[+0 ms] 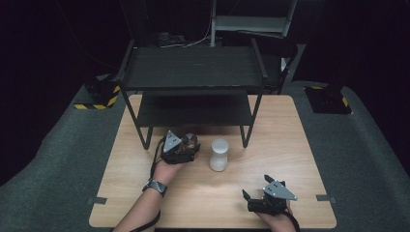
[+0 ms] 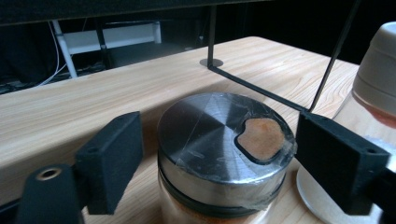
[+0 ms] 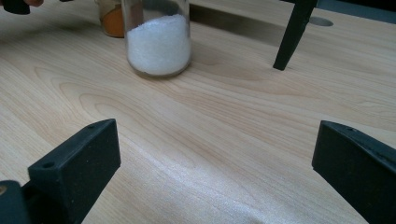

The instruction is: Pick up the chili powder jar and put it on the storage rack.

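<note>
Two jars stand near the shelf rack (image 1: 193,77): the spice jar (image 2: 224,154) sits between the left gripper (image 2: 219,163) jaws, which are apart. To grip well, close evenly below the steel lid (image 2: 210,126). The right gripper (image 3: 215,172) rests wide apart, away from the white jar (image 3: 158,44).

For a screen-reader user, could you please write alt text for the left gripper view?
The left gripper, jaws open, straddles a metal-lidded spice jar of orange powder without touching it. The jar stands on a wooden table, with a white-capped jar at right and a black shelf frame behind.
</note>
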Demonstrator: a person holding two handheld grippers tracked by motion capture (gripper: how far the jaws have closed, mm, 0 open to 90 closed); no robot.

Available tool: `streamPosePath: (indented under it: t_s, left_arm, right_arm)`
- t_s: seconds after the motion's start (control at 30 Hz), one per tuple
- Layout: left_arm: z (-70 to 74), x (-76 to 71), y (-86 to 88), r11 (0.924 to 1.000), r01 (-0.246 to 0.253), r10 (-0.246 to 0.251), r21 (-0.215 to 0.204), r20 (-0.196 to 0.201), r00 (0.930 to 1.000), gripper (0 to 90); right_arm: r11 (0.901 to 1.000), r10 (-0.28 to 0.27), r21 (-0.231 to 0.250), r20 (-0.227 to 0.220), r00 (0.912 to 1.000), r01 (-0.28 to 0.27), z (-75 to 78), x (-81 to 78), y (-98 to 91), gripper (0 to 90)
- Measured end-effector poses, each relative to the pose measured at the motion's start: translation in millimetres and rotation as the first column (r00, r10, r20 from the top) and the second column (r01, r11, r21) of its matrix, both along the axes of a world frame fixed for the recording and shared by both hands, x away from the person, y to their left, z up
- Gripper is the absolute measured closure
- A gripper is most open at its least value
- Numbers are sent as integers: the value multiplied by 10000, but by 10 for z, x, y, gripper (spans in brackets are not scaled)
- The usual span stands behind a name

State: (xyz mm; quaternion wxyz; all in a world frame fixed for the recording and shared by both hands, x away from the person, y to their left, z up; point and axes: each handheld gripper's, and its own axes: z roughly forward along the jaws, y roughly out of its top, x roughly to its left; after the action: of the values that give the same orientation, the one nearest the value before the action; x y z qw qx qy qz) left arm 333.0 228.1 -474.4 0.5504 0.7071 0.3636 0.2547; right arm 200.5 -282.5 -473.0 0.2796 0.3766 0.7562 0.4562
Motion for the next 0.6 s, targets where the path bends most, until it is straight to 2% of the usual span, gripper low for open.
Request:
streamPosePath:
  t_s: [0.17, 0.3, 0.47, 0.6]
  left_arm:
    - [-12, 4, 9, 10000, 56, -56, 63, 88, 9999, 251]
    - [-13, 13, 12, 10000, 35, -35, 87, -87, 10000, 275]
    - [-40, -4, 29, 9999, 99, -100, 98, 99, 9999, 332]
    - [-58, -18, 36, 10000, 87, -88, 35, 168, 9998, 340]
  right_arm:
    - [10000, -3, 9, 25, 10000, 3, -3, -4, -2, 8]
    - [10000, -1, 26, 17, 10000, 1, -3, -3, -4, 8]
    - [10000, -9, 47, 3, 10000, 9, -3, -2, -6, 8]
    - [10000, -20, 44, -3, 10000, 20, -2, -2, -4, 9]
